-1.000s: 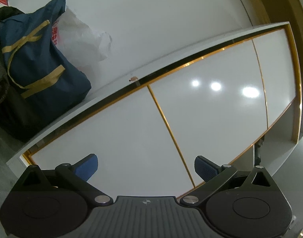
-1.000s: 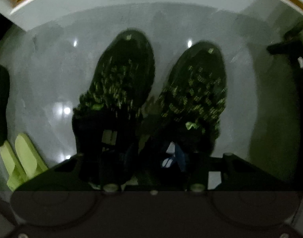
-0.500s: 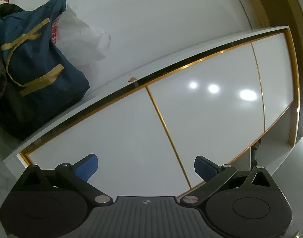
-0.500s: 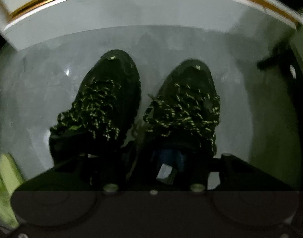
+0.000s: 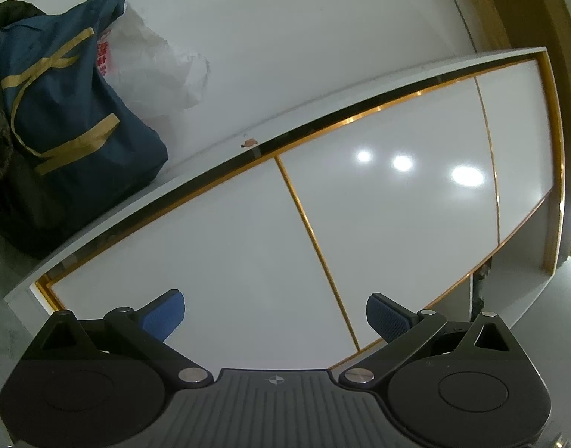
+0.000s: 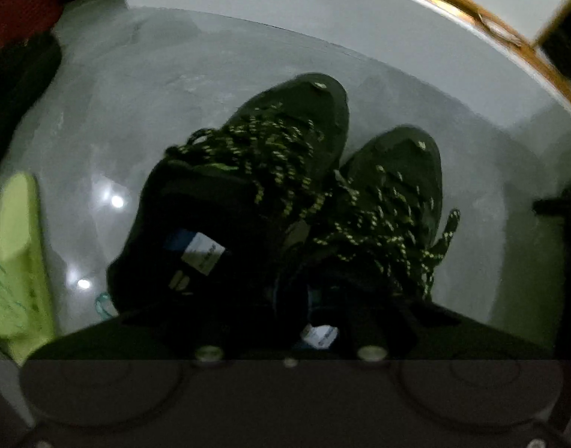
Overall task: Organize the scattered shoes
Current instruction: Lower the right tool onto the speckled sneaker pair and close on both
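The left gripper (image 5: 274,317) pointed at a white cabinet (image 5: 360,224), its jaws wide apart with nothing between them. A blue bag (image 5: 72,112) sat beyond the jaws, up to the left. The right gripper (image 6: 289,298) pointed down at two black shoes (image 6: 270,186) side by side on the floor (image 6: 136,112). Its jaws were closed together where the two collars met; whether they pinched a shoe was too dark to tell.

The right gripper (image 6: 291,298) jaws are lost in darkness among the blurred black shoes (image 6: 285,194).
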Available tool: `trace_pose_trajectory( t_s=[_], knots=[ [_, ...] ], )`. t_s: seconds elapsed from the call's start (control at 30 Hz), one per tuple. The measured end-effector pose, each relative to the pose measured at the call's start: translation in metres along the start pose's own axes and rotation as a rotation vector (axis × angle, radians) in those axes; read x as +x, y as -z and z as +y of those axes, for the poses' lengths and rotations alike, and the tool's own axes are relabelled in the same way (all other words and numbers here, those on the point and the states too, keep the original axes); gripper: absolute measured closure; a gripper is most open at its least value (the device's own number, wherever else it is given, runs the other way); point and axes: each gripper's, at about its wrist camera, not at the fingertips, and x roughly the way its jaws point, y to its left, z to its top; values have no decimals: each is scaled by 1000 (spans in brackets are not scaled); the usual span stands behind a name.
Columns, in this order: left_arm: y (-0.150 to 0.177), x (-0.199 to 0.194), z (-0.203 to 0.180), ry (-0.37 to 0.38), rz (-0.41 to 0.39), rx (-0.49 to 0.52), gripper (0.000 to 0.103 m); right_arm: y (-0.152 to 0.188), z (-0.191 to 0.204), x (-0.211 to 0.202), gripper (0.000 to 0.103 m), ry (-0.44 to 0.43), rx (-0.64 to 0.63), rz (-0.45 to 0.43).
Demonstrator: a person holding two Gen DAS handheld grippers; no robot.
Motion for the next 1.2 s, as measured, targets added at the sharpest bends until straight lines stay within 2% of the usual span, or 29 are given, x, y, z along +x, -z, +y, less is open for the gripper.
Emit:
trace_pose_trajectory(
  t_s=[0.1, 0.23, 0.37, 0.5, 0.63, 0.73, 0.83, 0.93, 1.07, 1.13, 1.2],
  knots=[
    [1, 0, 0, 0, 1, 2, 0, -8, -19, -12, 84, -90, 118, 31],
    [2, 2, 2, 7, 9, -4, 0, -6, -28, -2, 78, -98, 218, 45],
    [2, 1, 3, 14, 6, -13, 0, -4, -30, -4, 78, -107, 240, 50],
    [1, -1, 3, 15, 0, -17, 0, -4, -44, -14, 77, -179, 281, 48],
    [2, 0, 4, 28, 14, -22, 0, -1, -50, -12, 78, -214, 309, 46],
    [3, -1, 3, 34, 20, -24, 0, 2, -57, -19, 74, -291, 336, 27],
    [3, -2, 3, 32, 18, -25, 0, 3, -62, -21, 72, -320, 365, 10],
    [3, -4, 4, 32, 12, -30, 0, 4, -63, -22, 62, -348, 380, 0],
    [4, -1, 3, 35, 20, -30, 0, 1, -58, -18, 55, -346, 383, -28],
    [4, 0, 2, 36, 25, -27, 0, -1, -49, -11, 51, -293, 384, -50],
    [3, 1, 2, 37, 27, -25, 0, -5, -32, -6, 52, -200, 314, -53]
  ],
)
